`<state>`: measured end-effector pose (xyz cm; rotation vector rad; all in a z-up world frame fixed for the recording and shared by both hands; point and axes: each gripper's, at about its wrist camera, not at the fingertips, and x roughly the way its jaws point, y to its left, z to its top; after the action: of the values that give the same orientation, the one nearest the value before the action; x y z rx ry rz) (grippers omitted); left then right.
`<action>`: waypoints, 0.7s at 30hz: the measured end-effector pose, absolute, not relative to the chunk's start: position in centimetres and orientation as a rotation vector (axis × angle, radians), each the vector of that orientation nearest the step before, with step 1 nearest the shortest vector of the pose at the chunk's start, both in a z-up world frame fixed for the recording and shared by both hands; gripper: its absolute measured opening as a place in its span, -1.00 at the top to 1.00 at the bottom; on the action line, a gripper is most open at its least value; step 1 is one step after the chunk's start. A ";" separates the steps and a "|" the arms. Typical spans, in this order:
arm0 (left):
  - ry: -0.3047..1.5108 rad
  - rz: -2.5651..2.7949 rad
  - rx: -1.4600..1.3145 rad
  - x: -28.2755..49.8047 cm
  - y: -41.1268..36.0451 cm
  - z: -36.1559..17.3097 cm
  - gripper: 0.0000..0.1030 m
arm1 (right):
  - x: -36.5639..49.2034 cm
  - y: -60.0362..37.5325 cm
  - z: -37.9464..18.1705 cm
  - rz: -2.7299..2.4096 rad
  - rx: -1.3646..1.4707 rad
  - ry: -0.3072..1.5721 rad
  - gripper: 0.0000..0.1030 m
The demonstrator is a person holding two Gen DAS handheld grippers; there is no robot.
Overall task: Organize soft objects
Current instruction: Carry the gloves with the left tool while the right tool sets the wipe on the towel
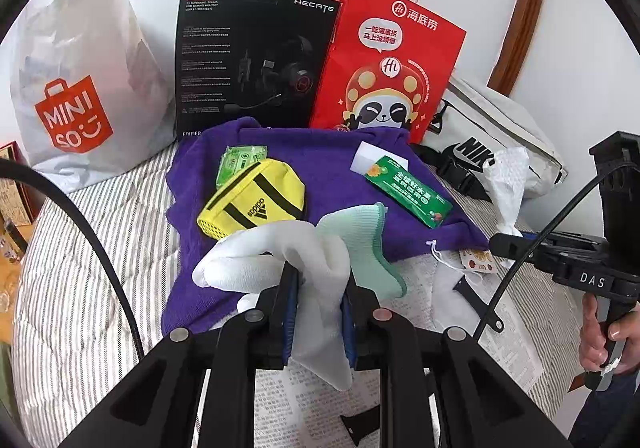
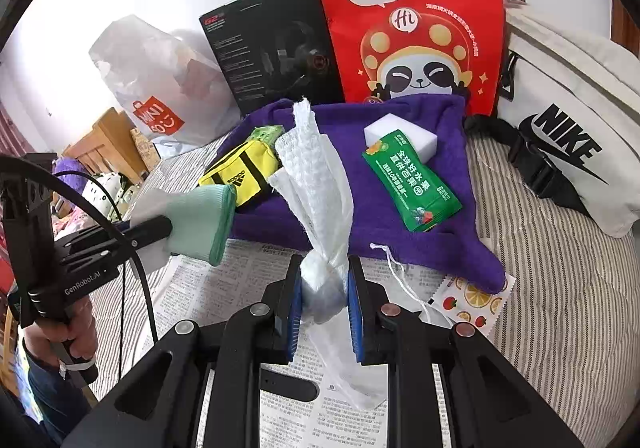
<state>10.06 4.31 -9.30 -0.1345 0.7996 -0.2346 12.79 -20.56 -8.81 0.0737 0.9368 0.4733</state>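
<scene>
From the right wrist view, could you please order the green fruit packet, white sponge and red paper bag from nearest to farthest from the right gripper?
1. Green fruit packet, on the purple towel, ahead and rightward of the right gripper.
2. White sponge, just behind the packet.
3. Red paper bag, upright against the wall.

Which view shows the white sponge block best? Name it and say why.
The right wrist view: the white sponge block lies on the purple towel with its top and front face visible, only its near corner under the green sachet. In the left wrist view it is smaller, more covered by the sachet.
</scene>
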 end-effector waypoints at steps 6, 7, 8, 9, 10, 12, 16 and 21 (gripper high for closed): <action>0.796 -0.222 -0.151 10.9 5.2 -8.9 0.64 | 15.0 -20.2 -9.4 0.460 0.068 0.964 0.61; 0.794 -0.220 -0.155 11.0 5.4 -8.8 0.64 | 15.4 -20.1 -9.5 0.456 0.058 0.965 0.61; 0.792 -0.220 -0.159 11.1 5.6 -8.8 0.64 | 16.1 -19.7 -9.6 0.456 0.037 0.965 0.61; 0.791 -0.219 -0.159 11.2 5.8 -8.8 0.64 | 16.6 -19.5 -9.7 0.459 0.026 0.966 0.61; 0.790 -0.211 -0.159 11.4 6.1 -8.8 0.64 | 17.2 -19.3 -9.8 0.460 0.017 0.969 0.61; 0.794 -0.201 -0.166 11.8 6.6 -9.0 0.64 | 18.6 -18.7 -10.1 0.464 -0.003 0.972 0.61; 0.804 -0.180 -0.180 12.6 7.7 -9.4 0.64 | 21.5 -17.4 -11.3 0.486 -0.032 1.004 0.61; 0.815 -0.170 -0.189 13.1 8.6 -9.7 0.64 | 24.4 -16.1 -13.5 0.479 -0.093 1.057 0.61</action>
<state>13.14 8.60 -9.71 -0.1892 0.8148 -0.1698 24.39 -16.14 -13.54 -0.0933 1.0572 0.4791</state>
